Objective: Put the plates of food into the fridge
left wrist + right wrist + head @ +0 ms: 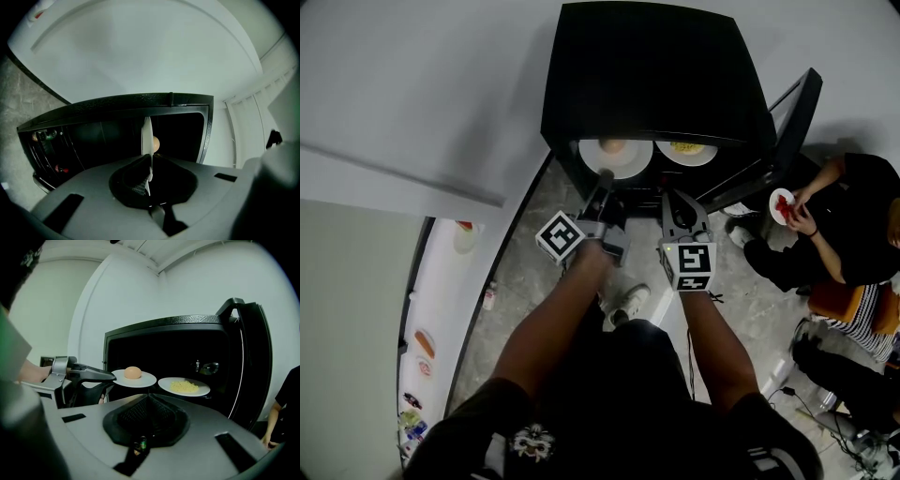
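A black fridge point(656, 75) stands with its door point(789, 122) swung open to the right. My left gripper point(605, 178) is shut on the near rim of a white plate point(615, 156) carrying a round bun point(614, 146), held level at the fridge opening. In the left gripper view this plate point(147, 140) shows edge-on between the jaws, with the bun point(155, 144) beyond. A second white plate with yellow food point(183, 386) lies inside the fridge, to the right of the bun plate point(133, 378). My right gripper point(673, 197) is shut and empty, just before the fridge.
A person sits on the floor at the right holding a small plate of red food point(783, 206). A white counter point(441, 309) with more food runs along the left. The open door has shelves with small items point(208, 366). My shoe point(628, 302) is on the grey floor.
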A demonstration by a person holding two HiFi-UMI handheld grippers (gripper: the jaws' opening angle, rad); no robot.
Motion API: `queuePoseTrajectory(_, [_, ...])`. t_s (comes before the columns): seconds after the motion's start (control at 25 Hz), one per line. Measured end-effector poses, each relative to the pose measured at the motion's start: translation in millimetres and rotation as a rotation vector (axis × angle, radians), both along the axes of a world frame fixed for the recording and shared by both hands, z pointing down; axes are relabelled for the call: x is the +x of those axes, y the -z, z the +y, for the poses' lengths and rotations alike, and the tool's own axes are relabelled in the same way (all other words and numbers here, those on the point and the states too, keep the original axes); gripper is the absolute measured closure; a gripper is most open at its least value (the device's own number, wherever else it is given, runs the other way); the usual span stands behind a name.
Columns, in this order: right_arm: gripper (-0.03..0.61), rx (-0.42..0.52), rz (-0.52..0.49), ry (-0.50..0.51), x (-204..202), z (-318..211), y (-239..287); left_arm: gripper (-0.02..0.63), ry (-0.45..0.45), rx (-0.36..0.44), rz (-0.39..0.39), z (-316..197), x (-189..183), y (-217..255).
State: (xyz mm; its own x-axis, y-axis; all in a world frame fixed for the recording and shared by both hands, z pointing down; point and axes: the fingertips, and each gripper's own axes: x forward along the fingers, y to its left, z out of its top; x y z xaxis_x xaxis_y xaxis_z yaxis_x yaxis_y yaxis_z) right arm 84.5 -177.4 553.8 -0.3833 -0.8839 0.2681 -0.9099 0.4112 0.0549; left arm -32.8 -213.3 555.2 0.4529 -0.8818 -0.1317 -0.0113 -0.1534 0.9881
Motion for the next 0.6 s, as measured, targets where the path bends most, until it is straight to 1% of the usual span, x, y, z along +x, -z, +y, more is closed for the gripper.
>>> queuePoseTrajectory(0.16, [0.554, 0.000, 0.017, 0.007, -5, 1, -1, 0.580, 0.011, -0.003, 0.005, -6, -2, -1])
queuePoseTrajectory(0.32, [0.554, -0.001, 0.026, 0.000, -3, -4, -4, 0.580, 0.035, -0.041, -0.005, -18, -4, -14])
queuePoseTrajectory(0.52, [0.554, -0.001, 0.029, -0.012, 2, -6, -6, 0.580, 0.065, -0.037, 0.017, -28, -5, -16])
queuePoseTrajectory(0.6, [0.554, -0.004, 0.028, -0.017, 6, -6, -8, 0.580, 0.085, -0.045, 0.008, -29, -6, -20])
